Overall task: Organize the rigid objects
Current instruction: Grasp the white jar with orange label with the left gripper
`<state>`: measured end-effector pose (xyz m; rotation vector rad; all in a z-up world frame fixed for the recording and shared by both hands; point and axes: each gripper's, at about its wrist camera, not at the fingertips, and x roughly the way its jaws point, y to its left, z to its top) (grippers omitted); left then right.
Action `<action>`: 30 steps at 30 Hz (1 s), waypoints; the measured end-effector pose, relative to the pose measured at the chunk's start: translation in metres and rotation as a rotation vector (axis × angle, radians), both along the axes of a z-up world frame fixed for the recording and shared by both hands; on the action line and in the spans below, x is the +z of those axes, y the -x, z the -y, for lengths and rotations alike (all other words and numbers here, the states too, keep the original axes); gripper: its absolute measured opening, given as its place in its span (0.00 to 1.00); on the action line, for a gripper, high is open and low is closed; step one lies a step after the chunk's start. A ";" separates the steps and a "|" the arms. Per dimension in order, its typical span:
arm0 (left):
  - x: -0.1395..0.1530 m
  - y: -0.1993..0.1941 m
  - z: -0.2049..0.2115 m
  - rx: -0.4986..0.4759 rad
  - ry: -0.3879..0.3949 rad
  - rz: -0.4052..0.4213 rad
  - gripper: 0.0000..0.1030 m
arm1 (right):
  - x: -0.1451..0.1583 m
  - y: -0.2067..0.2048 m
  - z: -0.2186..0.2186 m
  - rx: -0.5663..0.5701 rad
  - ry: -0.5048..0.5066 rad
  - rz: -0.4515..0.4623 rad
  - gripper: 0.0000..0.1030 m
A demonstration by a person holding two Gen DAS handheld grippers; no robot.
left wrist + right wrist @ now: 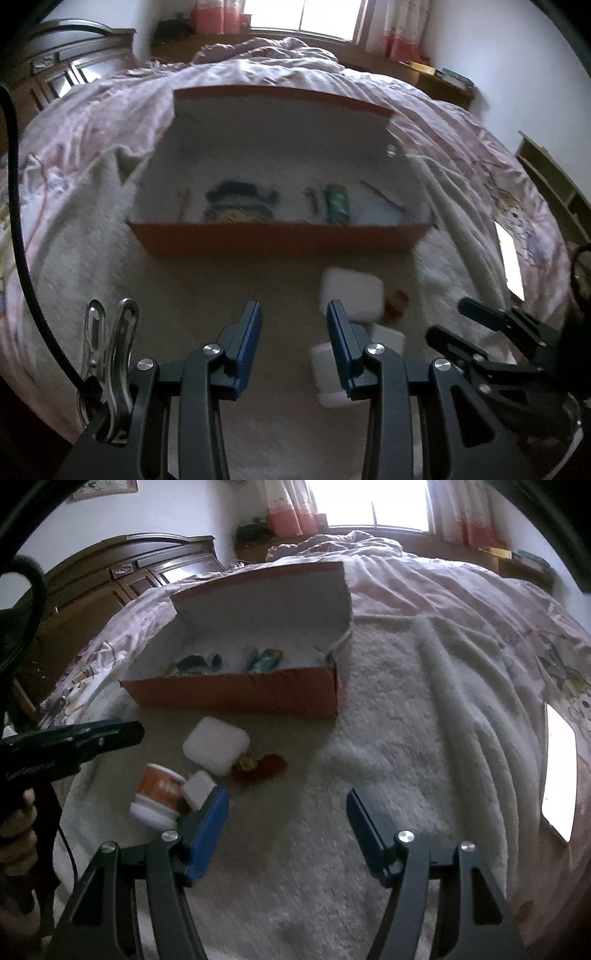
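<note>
An open orange cardboard box (277, 238) (236, 696) lies on the bed and holds several small items, among them a green tube (337, 206). In front of it lie a white rounded case (351, 295) (216, 749), a small white block (199, 789), an orange jar with a white lid (159, 797) on its side, and a red trinket (262, 767). My left gripper (295, 328) hovers open just left of the white case, with nothing between its pads. My right gripper (288, 814) is open and empty, its left pad close beside the block and the jar.
A fluffy white blanket (388, 738) covers the pink quilt (92, 122) under everything. A bright white flat slab (559, 771) lies at the right. A dark wooden headboard (122, 572) stands at the left, with a window and curtains behind the bed. A hand (18, 823) holds the left gripper.
</note>
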<state>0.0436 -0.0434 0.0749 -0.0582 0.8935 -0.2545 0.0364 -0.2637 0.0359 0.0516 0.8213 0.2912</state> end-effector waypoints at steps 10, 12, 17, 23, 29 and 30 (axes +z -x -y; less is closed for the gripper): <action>-0.016 0.019 0.021 -0.070 -0.009 -0.068 0.38 | -0.019 0.010 0.005 -0.021 0.010 -0.044 0.68; -0.020 0.019 0.024 -0.075 -0.008 -0.081 0.39 | -0.020 0.011 0.005 -0.018 -0.007 -0.051 0.68; -0.026 0.021 0.037 -0.085 -0.067 -0.068 0.40 | -0.024 0.012 0.008 -0.017 -0.022 -0.053 0.68; -0.032 0.020 0.044 -0.073 -0.121 -0.054 0.42 | -0.026 0.013 0.009 -0.006 -0.048 -0.045 0.72; -0.043 0.017 0.046 -0.067 -0.140 -0.080 0.43 | -0.027 0.013 0.009 0.005 -0.059 -0.036 0.76; -0.045 0.017 0.046 -0.062 -0.146 -0.081 0.43 | -0.027 0.014 0.010 0.005 -0.064 -0.036 0.76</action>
